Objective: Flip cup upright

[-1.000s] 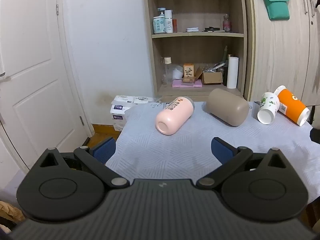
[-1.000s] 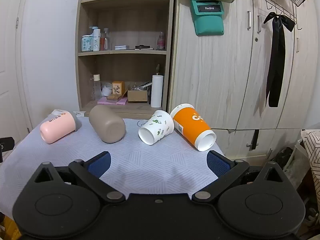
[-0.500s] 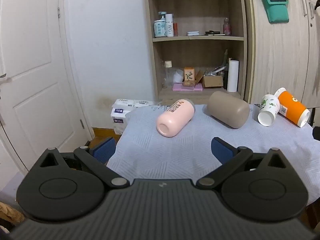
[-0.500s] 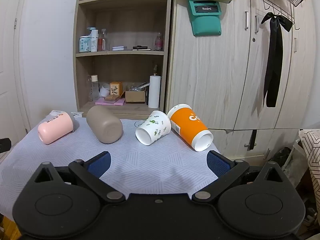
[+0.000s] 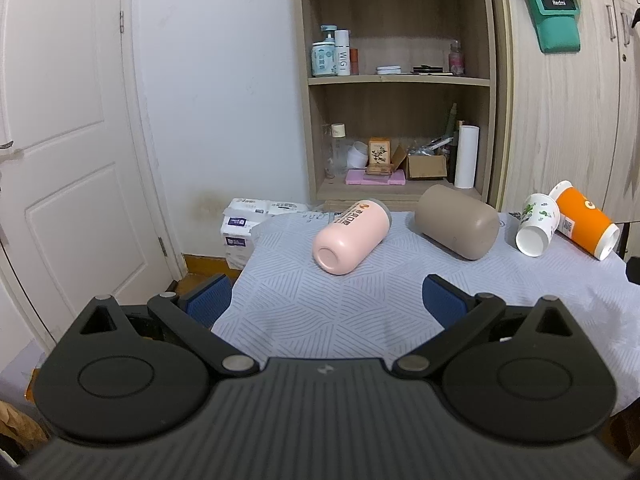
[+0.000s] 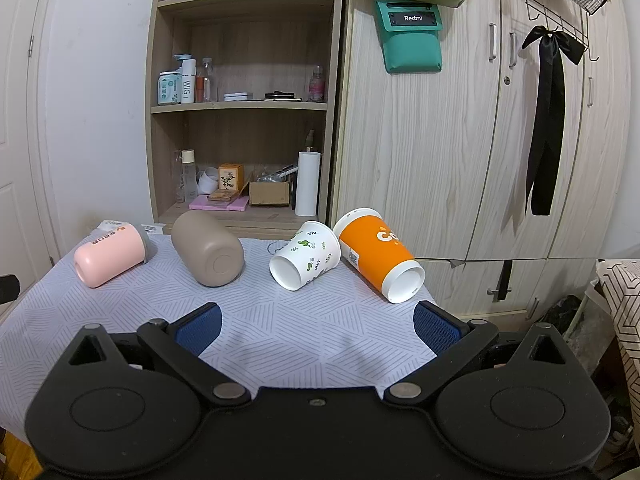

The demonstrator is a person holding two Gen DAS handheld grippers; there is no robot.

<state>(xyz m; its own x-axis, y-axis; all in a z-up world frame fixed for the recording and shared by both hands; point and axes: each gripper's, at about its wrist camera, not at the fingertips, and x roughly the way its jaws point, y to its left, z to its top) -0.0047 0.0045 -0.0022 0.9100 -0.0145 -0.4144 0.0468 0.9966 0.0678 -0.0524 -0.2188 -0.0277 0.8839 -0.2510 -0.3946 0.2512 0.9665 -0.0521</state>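
Several cups lie on their sides in a row on the cloth-covered table point(image 6: 280, 332). From left: a pink cup point(image 5: 350, 237) point(image 6: 109, 255), a taupe cup point(image 5: 457, 221) point(image 6: 208, 254), a white leaf-print paper cup point(image 5: 537, 224) point(image 6: 305, 255), and an orange paper cup point(image 5: 585, 224) point(image 6: 378, 259). My left gripper point(image 5: 326, 300) is open and empty, short of the pink cup at the table's left front. My right gripper point(image 6: 318, 326) is open and empty, in front of the white and orange cups.
A wooden shelf unit point(image 6: 244, 120) with bottles and boxes stands behind the table. Wardrobe doors point(image 6: 500, 140) are to the right, a white door point(image 5: 60, 160) to the left. Tissue packs point(image 5: 252, 220) sit by the table's far left corner.
Both grippers have drawn back and risen slightly, so the cups sit lower and farther in view. Both stay open. The cups have not moved.
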